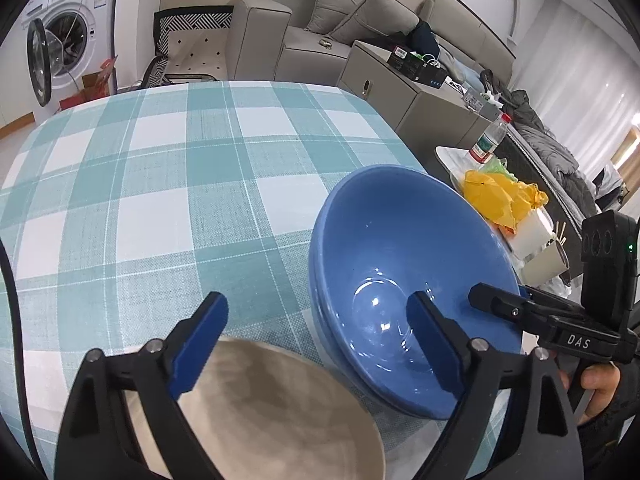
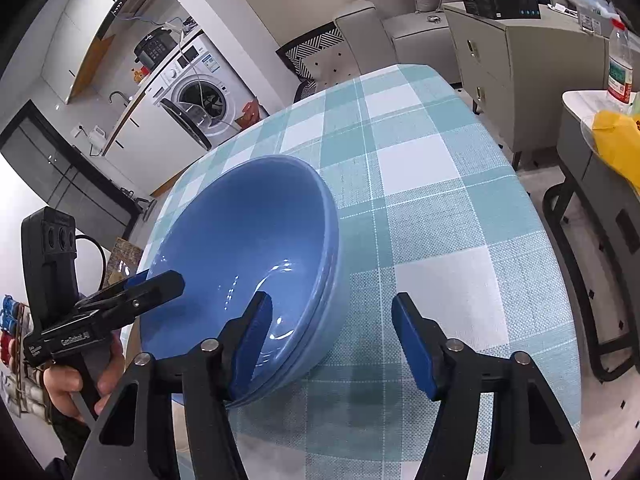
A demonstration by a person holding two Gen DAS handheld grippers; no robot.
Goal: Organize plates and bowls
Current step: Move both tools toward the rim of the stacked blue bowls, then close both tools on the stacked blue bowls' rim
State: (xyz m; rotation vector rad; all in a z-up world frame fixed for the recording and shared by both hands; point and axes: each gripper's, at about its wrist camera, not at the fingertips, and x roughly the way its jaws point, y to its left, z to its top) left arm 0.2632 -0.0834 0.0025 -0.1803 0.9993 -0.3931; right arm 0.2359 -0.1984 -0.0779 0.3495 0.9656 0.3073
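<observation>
**newbie_op:** So how would those blue bowls (image 1: 400, 264) have handled? And where should I have grabbed?

**plate_wrangler:** You had two glazed blue bowls nested on the checked tablecloth (image 1: 160, 160), over toward the right edge of the table, with a beige plate (image 1: 276, 412) just beside them on the near left. My guess is they were ceramic: stiff, on the heavy side as a pair, slick from the glaze, and chippable if you'd clunked them down. The only real place to take hold was the rim wall, one finger inside and one outside. Pinching the curved belly would've just slid off.

**newbie_op:** What were my grippers doing then?

**plate_wrangler:** Your left gripper (image 1: 316, 340) was spread wide and held nothing. It hung above the gap between plate and bowls, its right finger (image 1: 436, 344) over the bowl's inside. Your right gripper (image 2: 332, 340) was wide open too and empty, with its left finger (image 2: 250, 344) in front of the near rim, possibly inside it, and the other out over the cloth. From the left camera its tips sat at the bowls' right rim.

**newbie_op:** Lift both at once?

**plate_wrangler:** I'd have judged that risky with one rim pinch. The inner bowl could've shifted, so a grip across both rims looked safer.
</observation>
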